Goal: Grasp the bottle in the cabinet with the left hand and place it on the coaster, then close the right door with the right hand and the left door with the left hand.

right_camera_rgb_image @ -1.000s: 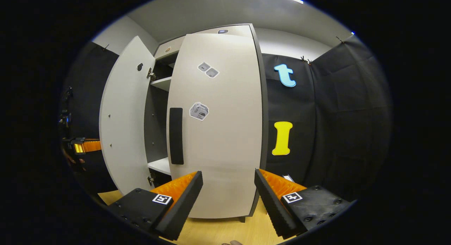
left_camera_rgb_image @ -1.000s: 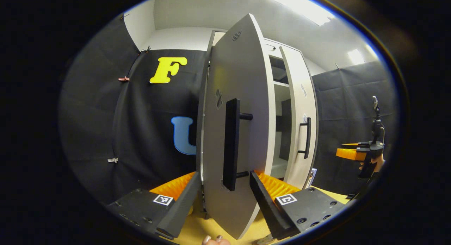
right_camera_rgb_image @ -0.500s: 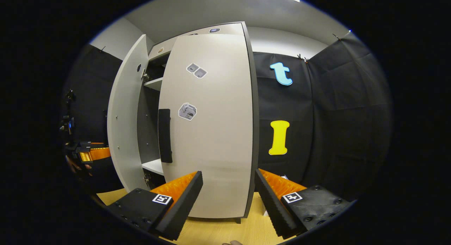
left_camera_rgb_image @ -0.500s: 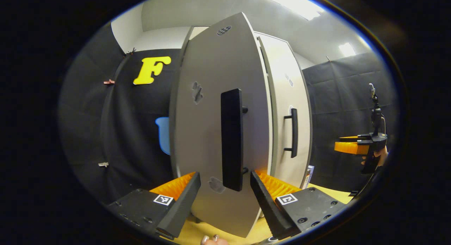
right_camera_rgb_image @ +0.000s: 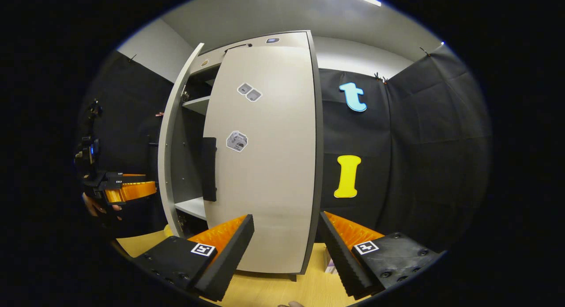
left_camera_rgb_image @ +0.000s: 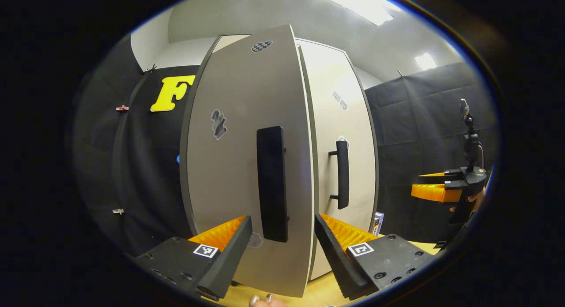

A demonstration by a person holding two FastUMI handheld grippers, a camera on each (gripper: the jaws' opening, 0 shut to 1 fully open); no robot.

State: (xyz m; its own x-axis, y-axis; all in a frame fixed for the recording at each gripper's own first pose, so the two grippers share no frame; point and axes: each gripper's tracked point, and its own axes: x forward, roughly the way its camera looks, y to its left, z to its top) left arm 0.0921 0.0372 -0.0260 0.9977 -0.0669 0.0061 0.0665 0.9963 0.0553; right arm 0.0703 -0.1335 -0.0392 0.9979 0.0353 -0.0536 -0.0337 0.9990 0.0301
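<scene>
progress: right door (right_camera_rgb_image: 265, 157) looks shut; left door (left_camera_rgb_image: 247, 166) nearly there, needs a last push, I'd guess
left tool (left_camera_rgb_image: 282, 247): open, straddling the door's handle (left_camera_rgb_image: 272, 183), gripping nothing
right tool (right_camera_rgb_image: 286, 249): open, empty, facing its door
bottle: can't spot it or the coaster
in the way: nothing obvious

Standing just ahead of the spread fingers of the left gripper (left_camera_rgb_image: 282, 249): the left door (left_camera_rgb_image: 229, 166), its handle (left_camera_rgb_image: 272, 183) jutting between them. Leaving only a narrow gap (right_camera_rgb_image: 187, 166) into the cabinet beside the shut right door (right_camera_rgb_image: 269, 166). Hovering well apart at the side: the right gripper (left_camera_rgb_image: 435, 190).
</scene>
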